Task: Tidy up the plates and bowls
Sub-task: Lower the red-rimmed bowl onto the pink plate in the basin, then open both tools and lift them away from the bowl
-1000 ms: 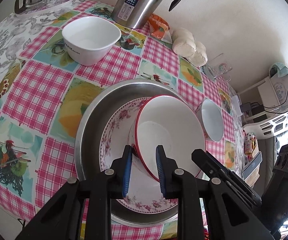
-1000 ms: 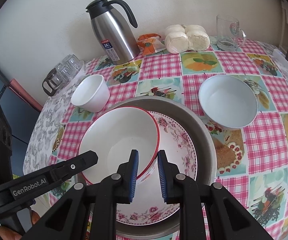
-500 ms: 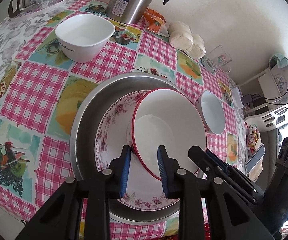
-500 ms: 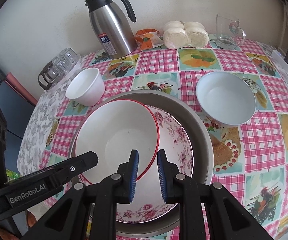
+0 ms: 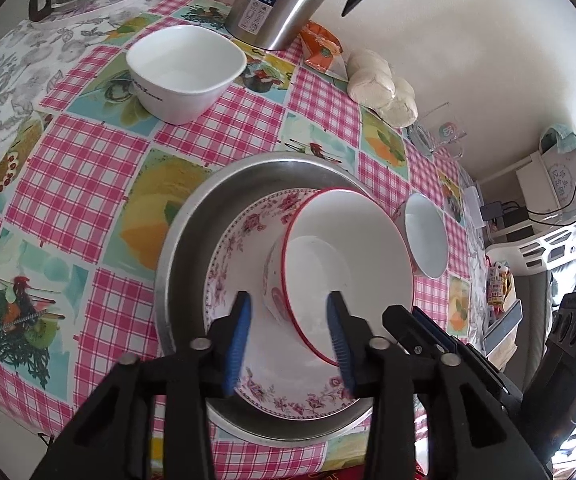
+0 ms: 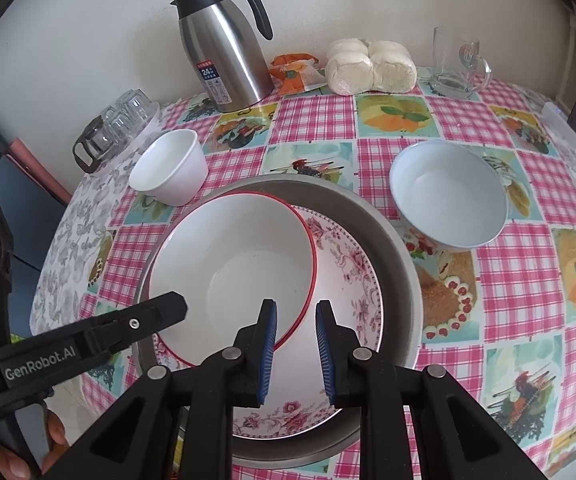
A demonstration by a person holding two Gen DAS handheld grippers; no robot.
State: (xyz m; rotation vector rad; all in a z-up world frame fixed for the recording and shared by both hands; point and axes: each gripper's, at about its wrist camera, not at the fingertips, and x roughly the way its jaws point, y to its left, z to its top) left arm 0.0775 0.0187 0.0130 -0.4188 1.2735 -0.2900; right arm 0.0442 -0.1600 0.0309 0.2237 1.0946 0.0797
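Left gripper (image 5: 288,334) spread wide, straddling the red-rimmed bowl's (image 5: 348,268) near edge, seemingly untouching. Right gripper (image 6: 296,348) parted at its opposite rim. Bowl sits on floral plate (image 6: 352,276) inside steel basin (image 6: 400,264); beyond, square white bowl (image 5: 186,72).

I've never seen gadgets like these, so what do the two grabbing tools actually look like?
Both are matte black plastic tongs with silver rivets at the joints. The left gripper and right gripper each end in two fingers lined with ribbed blue pads. White "GenRobot.AI" lettering marks the side of the left one. No cables or sleeves show.
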